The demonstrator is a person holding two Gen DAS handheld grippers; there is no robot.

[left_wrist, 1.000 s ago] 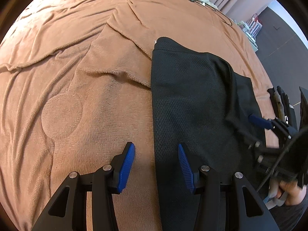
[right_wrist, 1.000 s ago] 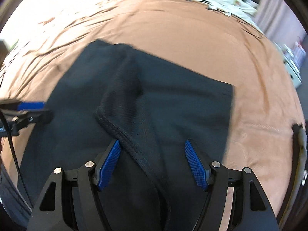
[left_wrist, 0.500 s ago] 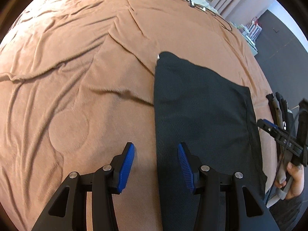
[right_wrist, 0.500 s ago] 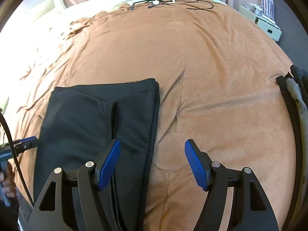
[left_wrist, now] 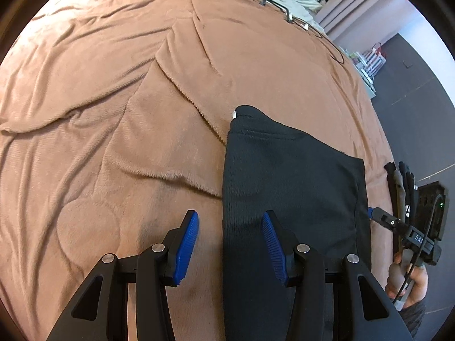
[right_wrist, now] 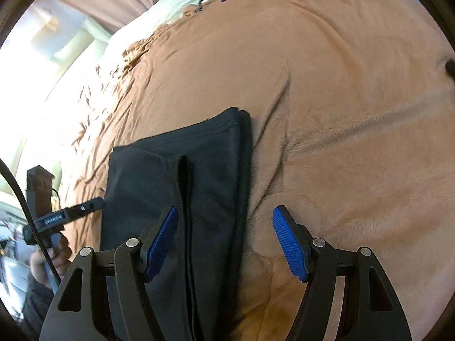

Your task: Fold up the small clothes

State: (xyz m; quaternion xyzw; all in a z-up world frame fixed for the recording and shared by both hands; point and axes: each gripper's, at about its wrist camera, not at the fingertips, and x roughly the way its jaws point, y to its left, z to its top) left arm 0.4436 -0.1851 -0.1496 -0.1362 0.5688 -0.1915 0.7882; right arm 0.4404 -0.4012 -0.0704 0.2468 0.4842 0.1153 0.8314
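So there's a big brown blanket (left_wrist: 119, 108) covering the whole bed, pretty rumpled with long creases running across it. At the far end you can see a pale sheet (right_wrist: 182, 8) poking out, with some cables (left_wrist: 327, 39) lying near that edge.

The garment (left_wrist: 290, 187) is black, mesh-looking fabric, lying flat on the blanket, folded into a long strip. From the right wrist view you can see a dark seam (right_wrist: 184, 199) running lengthwise down it, and the right edge looks like stacked layers. There's a small white tag (left_wrist: 234, 113) at the far corner.

Off past the right side of the garment there's a little pile of dark clothes (left_wrist: 398, 179) near the bed's edge. No bins or baskets anywhere, everything just lies on the blanket.

Left gripper (left_wrist: 229, 244) hangs over the garment's left edge, blue pads spread wide, nothing between them: one pad over blanket, one over fabric. Right gripper (right_wrist: 224, 244) is the same deal on the opposite edge, spread apart and empty. A hand (left_wrist: 409, 281) is wrapped around the right gripper's handle.
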